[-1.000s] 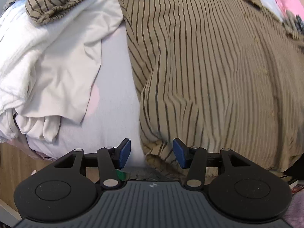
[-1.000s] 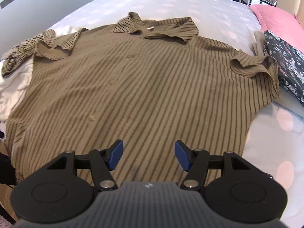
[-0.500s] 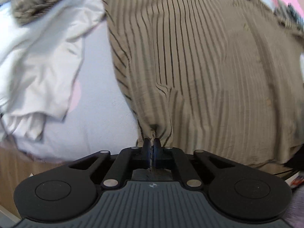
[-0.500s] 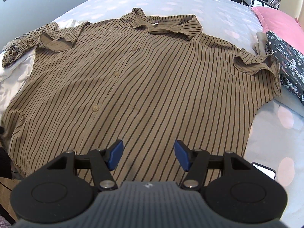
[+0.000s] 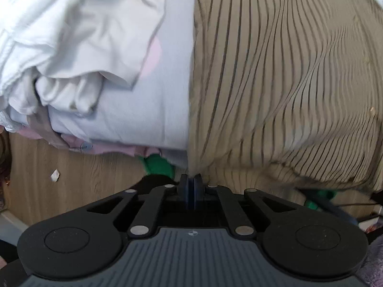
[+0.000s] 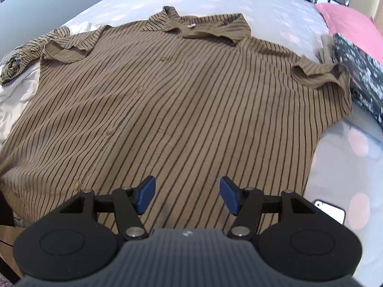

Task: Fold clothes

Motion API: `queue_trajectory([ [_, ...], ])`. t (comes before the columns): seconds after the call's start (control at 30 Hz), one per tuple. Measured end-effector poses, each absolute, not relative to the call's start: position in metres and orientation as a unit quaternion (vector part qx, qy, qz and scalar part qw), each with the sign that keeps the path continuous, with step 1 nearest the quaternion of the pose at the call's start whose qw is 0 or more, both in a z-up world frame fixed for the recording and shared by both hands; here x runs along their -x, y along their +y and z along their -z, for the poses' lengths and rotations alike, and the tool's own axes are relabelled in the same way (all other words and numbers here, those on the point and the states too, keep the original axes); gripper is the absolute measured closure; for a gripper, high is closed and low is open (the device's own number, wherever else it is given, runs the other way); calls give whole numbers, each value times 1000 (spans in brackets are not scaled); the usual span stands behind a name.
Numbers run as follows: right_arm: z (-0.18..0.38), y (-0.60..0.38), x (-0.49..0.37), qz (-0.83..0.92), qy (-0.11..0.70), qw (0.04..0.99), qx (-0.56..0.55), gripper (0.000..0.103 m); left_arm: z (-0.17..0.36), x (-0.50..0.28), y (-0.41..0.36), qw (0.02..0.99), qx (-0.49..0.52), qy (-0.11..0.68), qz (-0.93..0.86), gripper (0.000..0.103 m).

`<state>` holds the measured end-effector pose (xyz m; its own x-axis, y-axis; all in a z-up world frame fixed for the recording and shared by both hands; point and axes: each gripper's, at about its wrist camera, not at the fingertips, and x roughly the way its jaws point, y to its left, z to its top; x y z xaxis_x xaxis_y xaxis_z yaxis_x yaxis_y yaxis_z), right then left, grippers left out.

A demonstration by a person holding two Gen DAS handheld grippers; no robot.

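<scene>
- Striped shirt (image 6: 191, 110) lies spread face up, buttoned, on the bed (image 6: 263, 12), its hem hanging over the near edge.
- Left tongs (image 5: 191, 186) are clamped on the hem's left corner; right tongs (image 6: 186, 192) hover apart above the hem.
- Step in hand looks like straightening before the first fold.
- Next, I judge, the right tongs need a hem grip too.
</scene>
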<state>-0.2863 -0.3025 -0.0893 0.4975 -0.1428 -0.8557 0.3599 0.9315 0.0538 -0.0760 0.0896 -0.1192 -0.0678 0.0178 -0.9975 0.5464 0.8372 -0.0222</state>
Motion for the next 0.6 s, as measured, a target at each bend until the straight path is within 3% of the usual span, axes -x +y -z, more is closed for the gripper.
queue_trajectory([
  [0.1, 90, -307, 290, 152, 488, 851, -122, 40, 104, 83, 87, 660, -185, 689, 235, 75],
  [0.33, 95, -326, 312, 169, 511, 825, -173, 47, 71, 96, 42, 685, -183, 633, 311, 74],
  [0.6, 103, -334, 362, 200, 536, 796, -197, 49, 77, 107, -28, 680, -220, 600, 358, 74],
])
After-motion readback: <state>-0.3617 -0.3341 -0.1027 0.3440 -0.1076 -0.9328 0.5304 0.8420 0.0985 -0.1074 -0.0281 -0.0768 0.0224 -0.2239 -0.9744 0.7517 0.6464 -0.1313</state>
